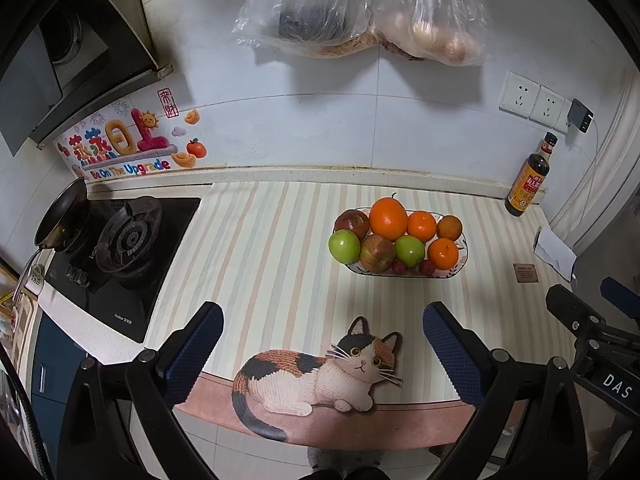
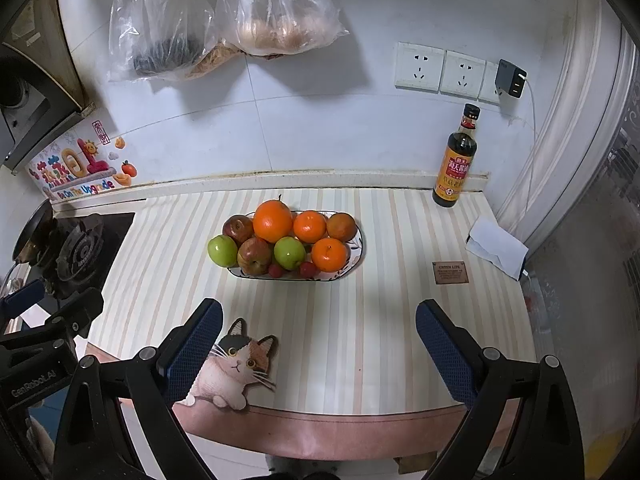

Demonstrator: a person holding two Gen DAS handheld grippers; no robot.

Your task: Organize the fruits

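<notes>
Fruits (image 1: 394,240) are all sitting piled in the oval plate (image 1: 460,270) toward the back-right of the tabletop (image 1: 280,240): oranges, red and green apples, small red fruits at the near rim. Nothing is lying loose, so sorting is looking either complete or not begun; can't tell which. Left gripper (image 1: 322,350) and right gripper (image 2: 318,346) are both hovering over the near edge, jaws spread wide, gripping nothing. Vinegar bottle (image 2: 456,160) is standing at the back-right corner.

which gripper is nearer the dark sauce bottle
Right. The right gripper hovers open over the mat's front edge, with the sauce bottle at the back right corner. The left gripper sits further left, toward the stove.
</notes>
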